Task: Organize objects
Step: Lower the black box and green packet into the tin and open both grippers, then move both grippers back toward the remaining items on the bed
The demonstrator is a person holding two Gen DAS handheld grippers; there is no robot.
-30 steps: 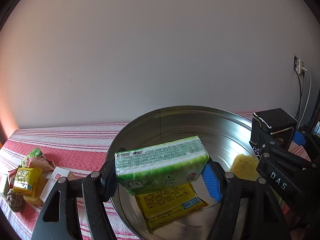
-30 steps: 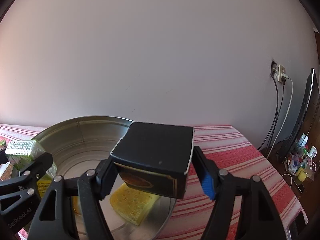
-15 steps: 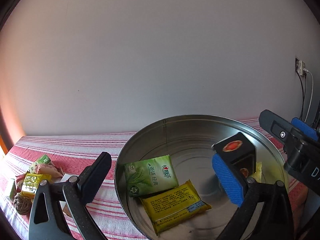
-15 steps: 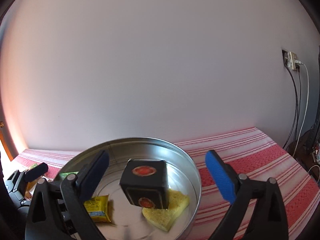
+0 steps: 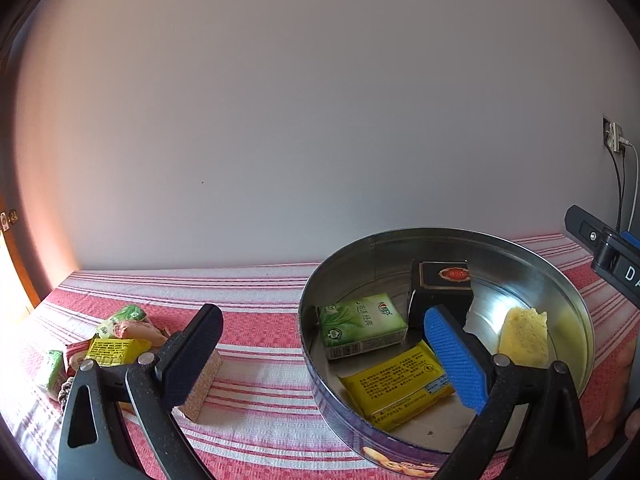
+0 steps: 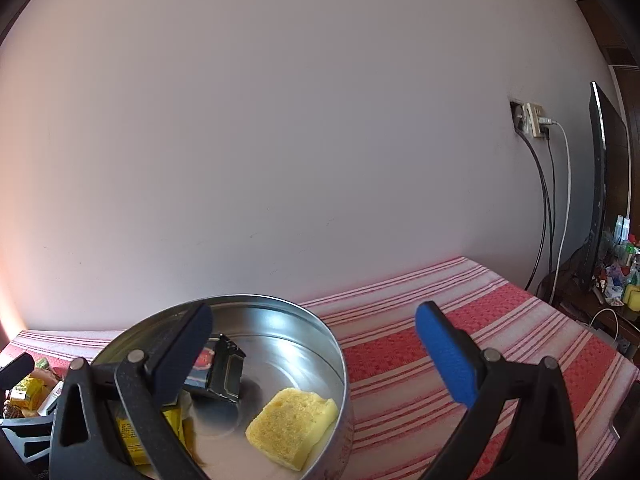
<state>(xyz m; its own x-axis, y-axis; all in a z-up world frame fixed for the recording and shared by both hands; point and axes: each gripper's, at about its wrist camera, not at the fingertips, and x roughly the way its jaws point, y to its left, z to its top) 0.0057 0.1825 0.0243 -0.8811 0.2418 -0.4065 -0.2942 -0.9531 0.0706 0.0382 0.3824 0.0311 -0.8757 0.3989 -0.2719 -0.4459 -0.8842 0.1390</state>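
A round metal tin (image 5: pixel 440 236) on the striped cloth holds a green tissue pack (image 5: pixel 360 326), a yellow packet (image 5: pixel 400 388), a black box (image 5: pixel 440 284) lying tilted and a yellow sponge (image 5: pixel 524 336). My left gripper (image 5: pixel 320 328) hovers open over the tin's left wall with nothing between its fingers. My right gripper (image 6: pixel 314 320) is above the tin's (image 6: pixel 280 300) right rim; its jaws are opening wide and hold nothing. The black box (image 6: pixel 224 372) and the sponge (image 6: pixel 292 420) lie below it.
Several snack packets (image 5: pixel 116 336) and a small white box (image 5: pixel 200 384) lie on the red striped cloth (image 5: pixel 260 320) left of the tin. A wall socket with cables (image 6: pixel 532 120), a monitor (image 6: pixel 604 184) and a cluttered side table stand at the right.
Both grippers opened. The left let go of the green pack and the right let go of the black box; both now lie in the tin. The left gripper drew off to the left.
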